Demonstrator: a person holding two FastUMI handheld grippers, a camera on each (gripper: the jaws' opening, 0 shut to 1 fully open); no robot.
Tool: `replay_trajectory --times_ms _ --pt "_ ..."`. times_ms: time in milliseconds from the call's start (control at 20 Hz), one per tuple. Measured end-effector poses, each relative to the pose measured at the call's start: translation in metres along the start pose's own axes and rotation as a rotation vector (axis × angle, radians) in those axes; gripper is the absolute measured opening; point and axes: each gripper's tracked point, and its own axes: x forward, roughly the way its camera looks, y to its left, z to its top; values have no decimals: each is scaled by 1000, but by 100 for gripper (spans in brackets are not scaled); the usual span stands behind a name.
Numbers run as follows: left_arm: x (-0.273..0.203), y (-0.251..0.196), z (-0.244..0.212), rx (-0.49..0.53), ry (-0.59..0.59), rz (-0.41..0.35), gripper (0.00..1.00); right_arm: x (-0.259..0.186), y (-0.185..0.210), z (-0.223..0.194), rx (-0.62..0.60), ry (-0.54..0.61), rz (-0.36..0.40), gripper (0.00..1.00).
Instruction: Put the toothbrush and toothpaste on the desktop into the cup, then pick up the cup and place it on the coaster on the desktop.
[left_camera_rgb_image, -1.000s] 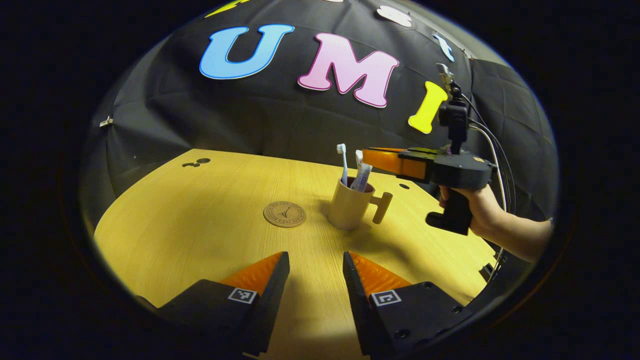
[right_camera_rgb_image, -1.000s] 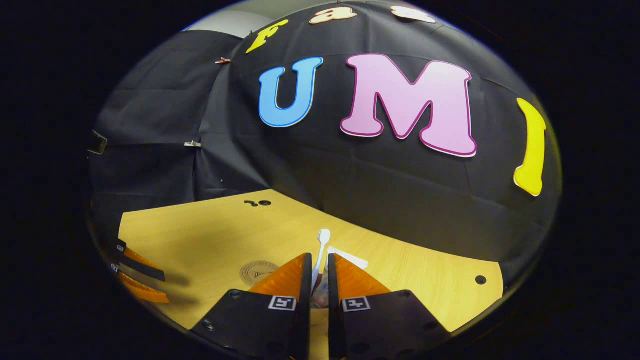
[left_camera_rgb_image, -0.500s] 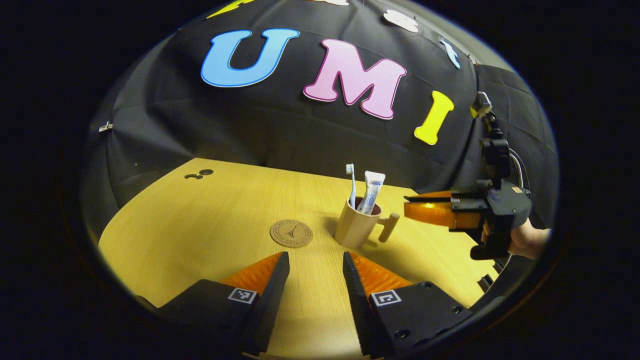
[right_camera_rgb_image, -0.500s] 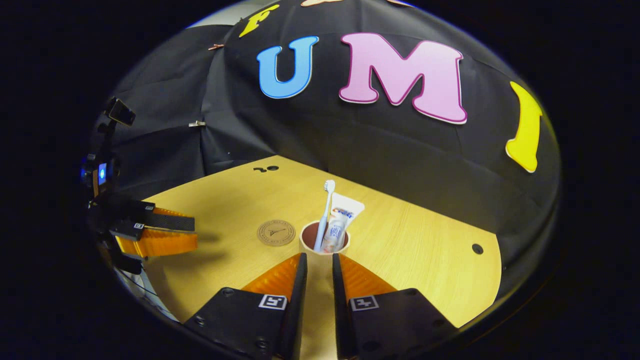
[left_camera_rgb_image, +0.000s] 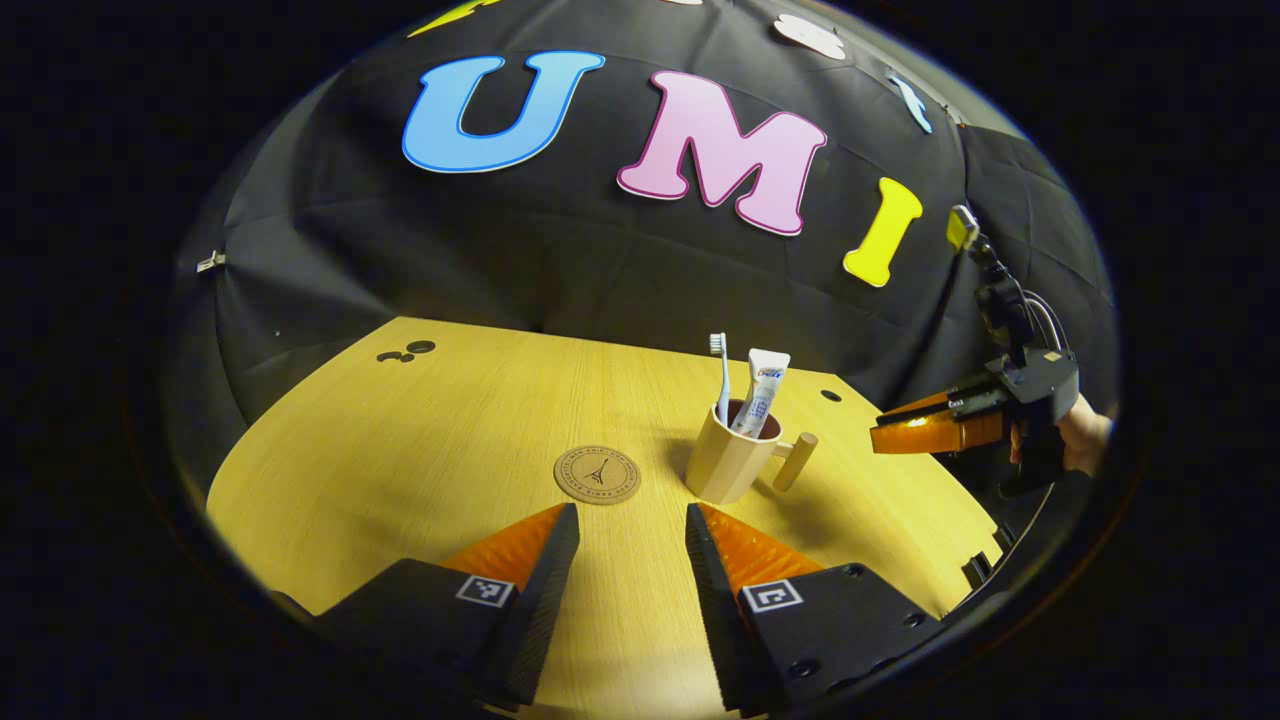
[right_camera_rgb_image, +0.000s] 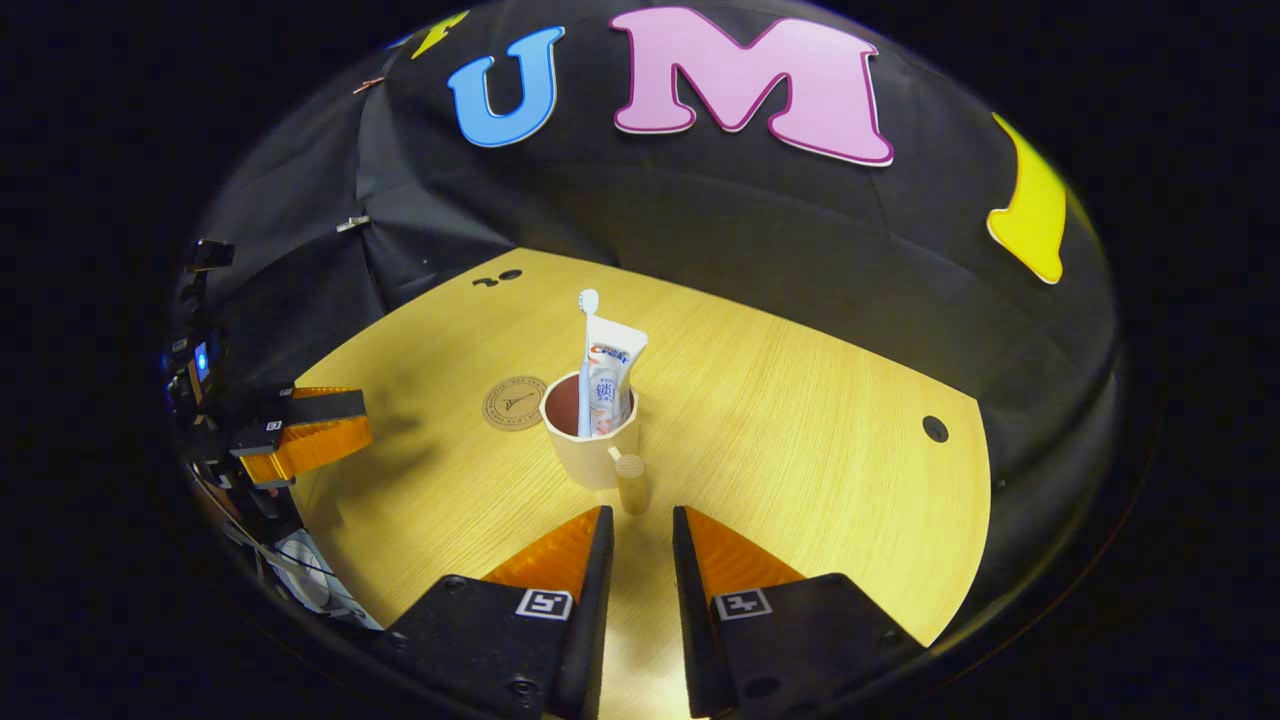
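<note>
Black cloth walls surround a pale wooden desktop (left_camera_rgb_image: 420, 450), where a tan cup (right_camera_rgb_image: 590, 450) stands upright near the round coaster (left_camera_rgb_image: 597, 474), with the toothbrush (left_camera_rgb_image: 721, 375) and toothpaste (right_camera_rgb_image: 608, 375) upright inside it. It looks rigid, light and top-heavy, so its peg handle (right_camera_rgb_image: 632, 480) seems the surest hold. The right gripper (right_camera_rgb_image: 640, 560) sits just before that handle, narrowly parted and empty; the left gripper (left_camera_rgb_image: 625, 555) waits wider apart, holding nothing.
</note>
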Motion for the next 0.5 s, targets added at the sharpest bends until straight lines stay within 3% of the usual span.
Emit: replay_trajectory --times_ms 400,500 --pt "-26 2 -20 1 46 13 68 45 2 -5 7 130 33 34" --pt "-31 7 -25 -3 54 29 69 57 5 -8 -5 164 46 39"
